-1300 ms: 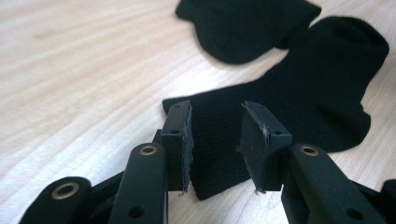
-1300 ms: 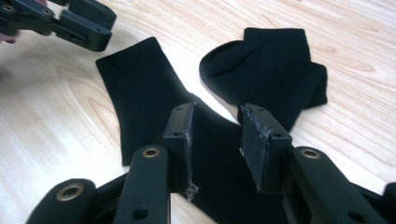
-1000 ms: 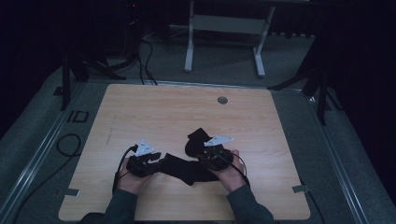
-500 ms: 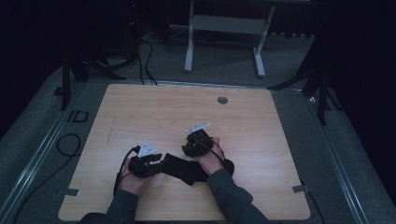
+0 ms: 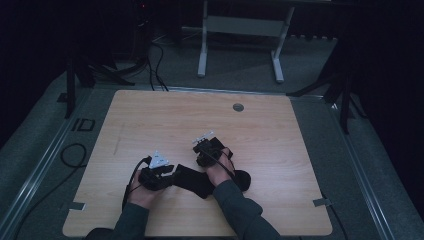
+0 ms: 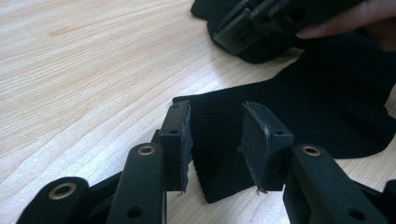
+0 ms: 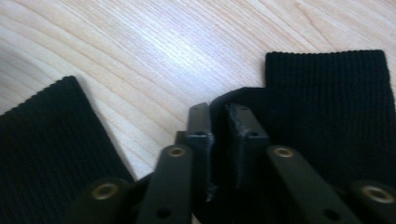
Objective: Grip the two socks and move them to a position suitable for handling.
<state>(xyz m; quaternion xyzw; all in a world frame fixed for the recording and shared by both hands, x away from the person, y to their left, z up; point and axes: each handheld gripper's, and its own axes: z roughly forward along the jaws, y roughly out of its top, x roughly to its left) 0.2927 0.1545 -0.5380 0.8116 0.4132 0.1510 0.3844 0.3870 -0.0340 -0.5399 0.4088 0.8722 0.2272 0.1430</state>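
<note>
A black knit sock [image 5: 200, 181] lies on the wooden table [image 5: 280, 150] near its front edge. My left gripper [image 5: 173, 176] points right at the sock's left end. In the left gripper view its cuff end [image 6: 219, 140] fills the gap between the pads, which press on it. My right gripper [image 5: 202, 159] sits over the sock's middle; its jaws have just been closing and now pinch a raised fold of black fabric [image 7: 222, 135]. The right gripper view also has a ribbed cuff [image 7: 327, 88] to the right and more black knit [image 7: 46, 154] at the left.
The right gripper [image 6: 252, 28] and a fingertip [image 6: 345, 25] appear at the top of the left gripper view. A round grommet [image 5: 238, 107] is set near the table's far edge. Beyond the table stand a metal frame [image 5: 240, 30] and floor cables [image 5: 155, 55].
The right hand has moved left from the sock's right part to its middle and sunk a little. Its jaws have closed on a fold. The left hand has stayed put.
</note>
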